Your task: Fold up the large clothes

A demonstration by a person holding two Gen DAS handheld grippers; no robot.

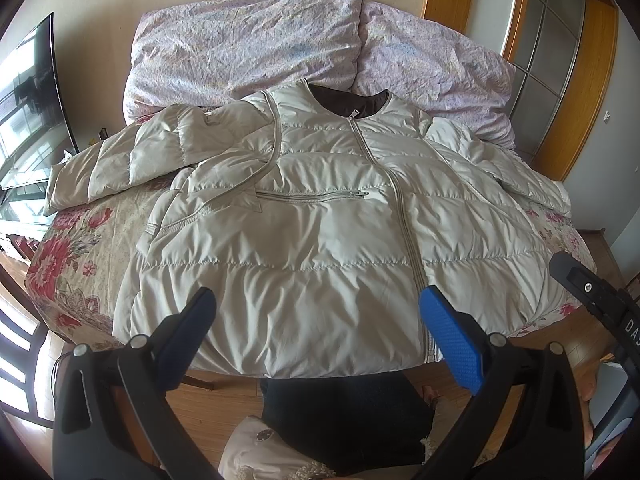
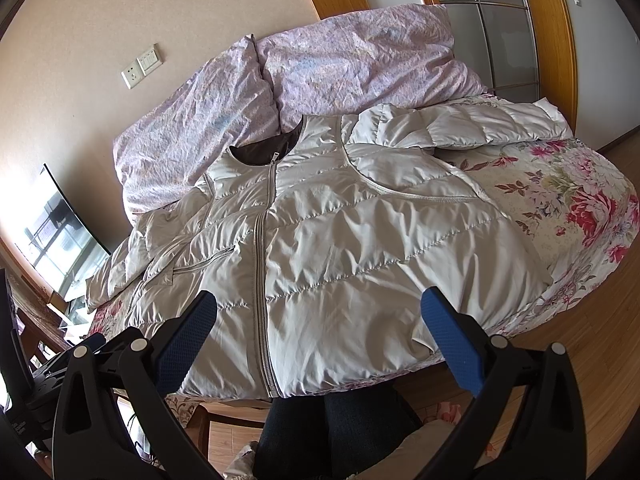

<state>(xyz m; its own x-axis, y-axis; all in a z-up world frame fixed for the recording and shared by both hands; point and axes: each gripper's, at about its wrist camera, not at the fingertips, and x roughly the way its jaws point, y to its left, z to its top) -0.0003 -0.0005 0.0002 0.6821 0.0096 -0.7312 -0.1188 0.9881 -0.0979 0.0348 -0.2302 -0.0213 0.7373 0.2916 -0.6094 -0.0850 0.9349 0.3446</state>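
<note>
Both grippers, left gripper (image 1: pixel 316 322) and right gripper (image 2: pixel 320 320), hang above the hem with fingers spread wide, holding nothing. A pale puffer jacket (image 1: pixel 320 216) lies front-up on the bed (image 1: pixel 76 248), zipped, collar toward the pillows (image 1: pixel 248 36), long axis running hem to collar. Folding well likely means bringing each sleeve (image 1: pixel 120 160) flat across the chest first.

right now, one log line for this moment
puffer jacket flat on bed, zipped, unfolded | left claw open, empty | right claw open, empty
</note>
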